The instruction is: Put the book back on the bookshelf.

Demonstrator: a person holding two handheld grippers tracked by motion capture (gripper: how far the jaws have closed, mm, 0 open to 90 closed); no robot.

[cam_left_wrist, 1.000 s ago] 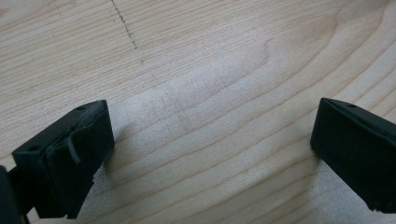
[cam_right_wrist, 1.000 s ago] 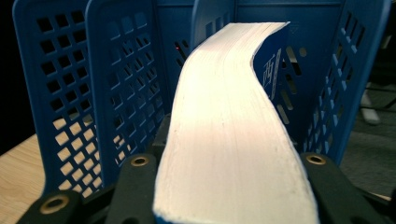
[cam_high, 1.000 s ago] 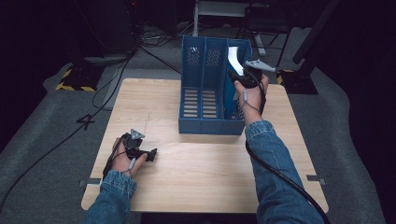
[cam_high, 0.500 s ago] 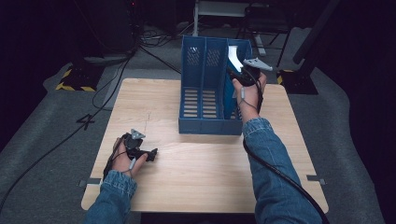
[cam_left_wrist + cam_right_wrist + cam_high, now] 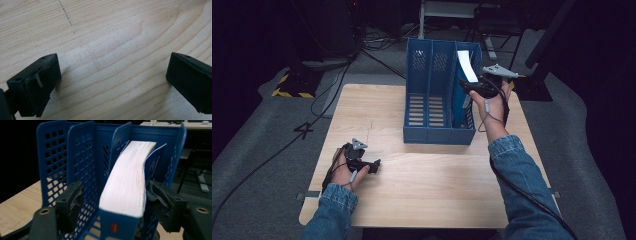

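A thick blue-covered book [image 5: 126, 192] stands leaning in the rightmost compartment of the blue three-slot file rack [image 5: 432, 95], page edges up and its top tipped toward the far end of the slot; in the high view its white page block [image 5: 467, 66] pokes above the rack's rim. The right gripper [image 5: 477, 89] sits at that slot's near right side, raised above the wooden table [image 5: 422, 195]. In the right gripper view its jaws stand either side of the book: the right pad [image 5: 160, 200] is against or just beside the cover, while the left pad [image 5: 72, 197] stands clear with a gap to the pages, so the tool looks released rather than clenched. That fits a book the divider already props, needing no squeeze.

The left gripper [image 5: 371, 165] rests low near the table's near left corner, well apart from the rack, likely parked out of the way; its jaws are spread wide over bare wood grain [image 5: 112, 57], holding nothing
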